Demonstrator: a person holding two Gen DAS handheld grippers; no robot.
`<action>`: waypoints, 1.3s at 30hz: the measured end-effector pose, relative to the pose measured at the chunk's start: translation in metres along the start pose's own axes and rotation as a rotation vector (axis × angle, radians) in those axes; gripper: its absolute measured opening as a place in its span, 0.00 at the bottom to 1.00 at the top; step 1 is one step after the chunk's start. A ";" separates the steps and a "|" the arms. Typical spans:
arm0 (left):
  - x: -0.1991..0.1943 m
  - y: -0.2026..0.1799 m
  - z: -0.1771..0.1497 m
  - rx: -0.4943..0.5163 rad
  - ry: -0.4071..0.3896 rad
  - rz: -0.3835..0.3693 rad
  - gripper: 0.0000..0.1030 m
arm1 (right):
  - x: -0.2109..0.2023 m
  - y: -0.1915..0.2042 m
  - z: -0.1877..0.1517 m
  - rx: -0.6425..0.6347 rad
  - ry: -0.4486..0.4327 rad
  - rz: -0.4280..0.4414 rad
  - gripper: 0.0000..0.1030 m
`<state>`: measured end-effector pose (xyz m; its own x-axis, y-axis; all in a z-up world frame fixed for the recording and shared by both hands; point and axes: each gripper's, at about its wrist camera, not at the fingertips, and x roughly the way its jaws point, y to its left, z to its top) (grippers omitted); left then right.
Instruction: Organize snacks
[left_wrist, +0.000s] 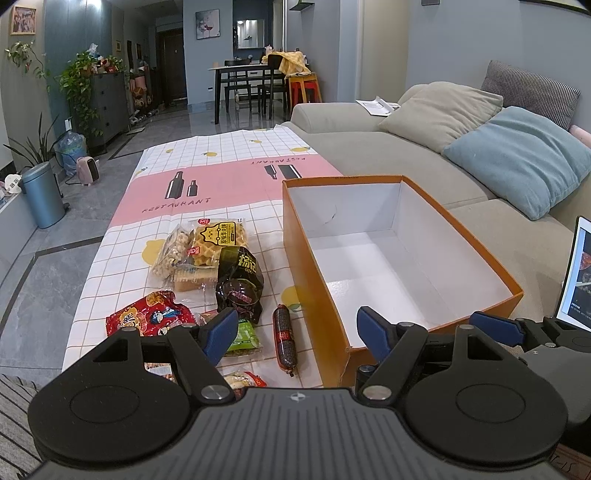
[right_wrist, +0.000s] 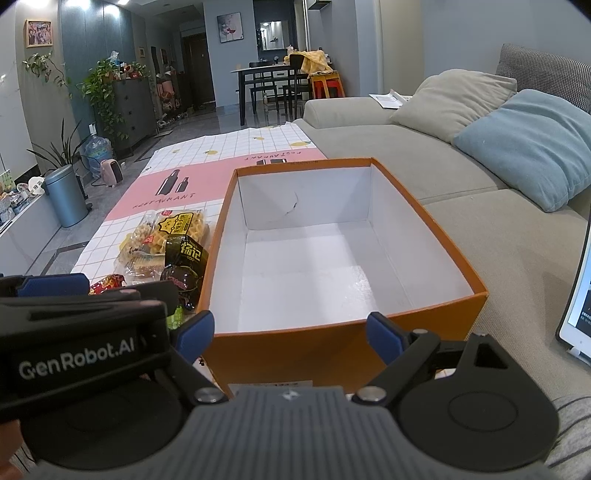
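Grey sofa (left_wrist: 369, 147) along the right, blue cushion (left_wrist: 517, 158) on it. Counter (left_wrist: 229, 177) under a pink-and-white grid cloth, running away from both cameras. Orange box (right_wrist: 439, 314), white inside, open top, nothing in it; sits at the counter's right side, near end closest to the cameras. Snacks lie loose on the cloth just left of the box, none inside it: waffle pack (left_wrist: 218, 240) farthest, clear bag of pale puffs (left_wrist: 170, 251) touching its left edge, black packet (left_wrist: 240, 280) overlapping the waffle's near end, red packet (left_wrist: 151, 314) nearer and left, green packet (left_wrist: 242, 338) partly behind a blue fingertip, dark sausage stick (left_wrist: 285, 338) lying alone close beside the box wall. Left hand-held gripper (left_wrist: 297, 332): jaws wide apart, holding nothing, above the near snacks and the box's left wall. Right hand-held gripper (right_wrist: 290, 336): jaws wide apart, holding nothing, in front of the box's near wall.
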<state>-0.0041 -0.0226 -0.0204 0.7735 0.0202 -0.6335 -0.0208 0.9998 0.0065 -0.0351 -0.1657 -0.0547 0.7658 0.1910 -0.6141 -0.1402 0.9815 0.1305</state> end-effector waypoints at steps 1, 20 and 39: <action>0.000 0.000 0.000 0.000 0.000 0.000 0.84 | 0.000 0.000 0.000 0.000 0.001 0.000 0.85; 0.000 0.006 0.001 -0.013 0.014 0.004 0.84 | 0.004 0.003 0.001 0.025 0.042 -0.006 0.85; -0.010 0.131 0.036 -0.290 -0.037 0.148 0.84 | 0.001 0.053 -0.005 0.002 0.078 0.027 0.85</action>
<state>0.0085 0.1086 0.0149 0.7713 0.1706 -0.6132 -0.3100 0.9421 -0.1278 -0.0450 -0.1138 -0.0517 0.7101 0.2181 -0.6694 -0.1589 0.9759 0.1494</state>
